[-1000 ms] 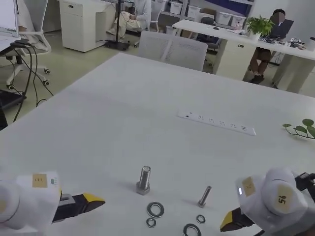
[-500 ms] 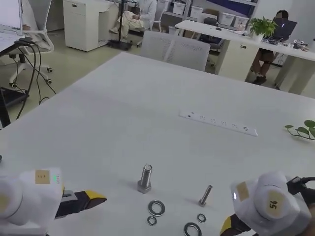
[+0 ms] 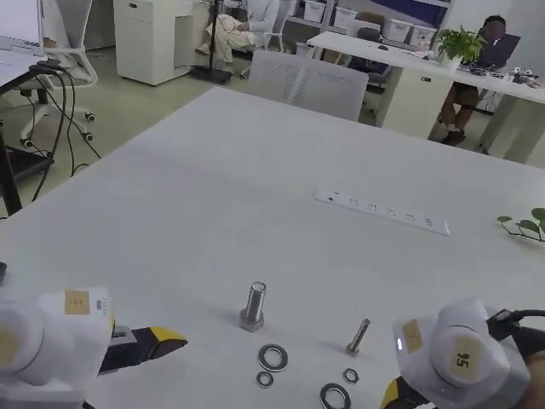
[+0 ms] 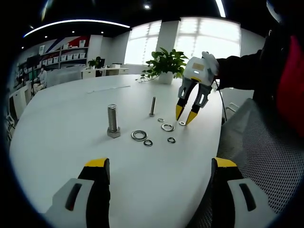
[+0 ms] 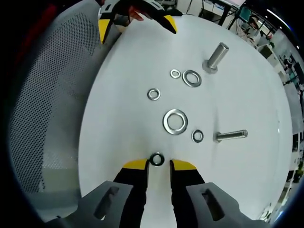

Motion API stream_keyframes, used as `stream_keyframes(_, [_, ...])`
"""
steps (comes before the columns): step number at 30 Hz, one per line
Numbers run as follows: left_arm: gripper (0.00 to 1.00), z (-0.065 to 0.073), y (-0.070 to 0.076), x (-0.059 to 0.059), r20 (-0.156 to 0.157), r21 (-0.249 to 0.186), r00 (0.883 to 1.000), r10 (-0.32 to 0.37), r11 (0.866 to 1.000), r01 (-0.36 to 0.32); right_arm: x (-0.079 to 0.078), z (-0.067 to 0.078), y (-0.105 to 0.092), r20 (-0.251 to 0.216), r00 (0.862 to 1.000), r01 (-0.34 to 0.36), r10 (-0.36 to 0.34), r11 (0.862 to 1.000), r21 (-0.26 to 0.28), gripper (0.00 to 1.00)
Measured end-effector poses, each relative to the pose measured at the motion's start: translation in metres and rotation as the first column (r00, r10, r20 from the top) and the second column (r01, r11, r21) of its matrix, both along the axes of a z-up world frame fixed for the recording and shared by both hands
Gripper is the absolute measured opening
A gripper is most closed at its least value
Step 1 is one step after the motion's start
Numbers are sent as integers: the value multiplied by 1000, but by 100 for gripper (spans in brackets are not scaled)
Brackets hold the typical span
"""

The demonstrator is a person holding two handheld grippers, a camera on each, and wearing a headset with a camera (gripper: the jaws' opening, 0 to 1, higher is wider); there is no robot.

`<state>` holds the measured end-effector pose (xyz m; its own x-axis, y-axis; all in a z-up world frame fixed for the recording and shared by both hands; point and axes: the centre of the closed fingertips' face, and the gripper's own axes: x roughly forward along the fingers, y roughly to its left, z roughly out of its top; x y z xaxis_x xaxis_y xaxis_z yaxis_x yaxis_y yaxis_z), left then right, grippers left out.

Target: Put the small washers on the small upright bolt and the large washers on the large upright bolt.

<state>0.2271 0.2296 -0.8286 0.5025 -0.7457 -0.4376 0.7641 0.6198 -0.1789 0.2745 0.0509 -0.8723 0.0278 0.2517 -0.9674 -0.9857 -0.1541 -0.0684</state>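
Note:
The large upright bolt (image 3: 254, 307) (image 4: 112, 121) (image 5: 216, 57) and the thin small bolt (image 3: 358, 336) (image 4: 152, 106) (image 5: 231, 136) stand on the white table (image 3: 213, 196). Several washers lie in front of them, including a large washer (image 3: 272, 357) (image 5: 192, 78) and another large washer (image 3: 334, 395) (image 5: 175, 121). My right gripper (image 5: 159, 165) (image 4: 186, 115) (image 3: 393, 394) points down, open, with a small washer (image 5: 156, 159) (image 4: 182, 123) lying on the table between its tips. My left gripper (image 4: 160, 164) (image 3: 166, 342) (image 5: 137, 23) hovers wide open, left of the washers.
A white power strip (image 3: 379, 210) lies further back on the table. Plant leaves (image 3: 524, 223) reach in at the right edge. A grey mesh chair (image 4: 247, 137) stands by the table's near edge. A potted plant (image 4: 164, 64) sits beyond the bolts.
My right gripper has sunk lower toward the near washers, and less of its yellow tip shows in the head view. The left gripper has hardly moved. The head camera shifted slightly.

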Motion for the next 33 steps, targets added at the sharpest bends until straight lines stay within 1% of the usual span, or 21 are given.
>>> stream_keyframes(10, [88, 0, -3, 0, 0, 1, 1000, -4, 1000, 4, -2, 0, 0, -13, 1000, 6, -6, 1000, -6, 17])
stream_keyframes(18, [87, 1, -3, 0, 4, 0, 1000, -4, 1000, 4, -4, -1, 0, -24, 1000, 9, -10, 1000, -26, 16])
stream_keyframes(26, [87, 2, -4, -1, 9, 0, 1000, -5, 1000, 5, -4, -2, 1, -39, 999, 12, -15, 997, -71, 16])
stream_keyframes(31, [87, 4, -5, 0, 14, 3, 1000, -8, 1000, 8, -4, -2, 1, -32, 999, 5, -9, 994, -107, 16])
stream_keyframes(33, [87, 4, -5, 0, 16, 3, 1000, -9, 1000, 9, -4, -2, 1, -34, 999, 11, -15, 994, -111, 15])
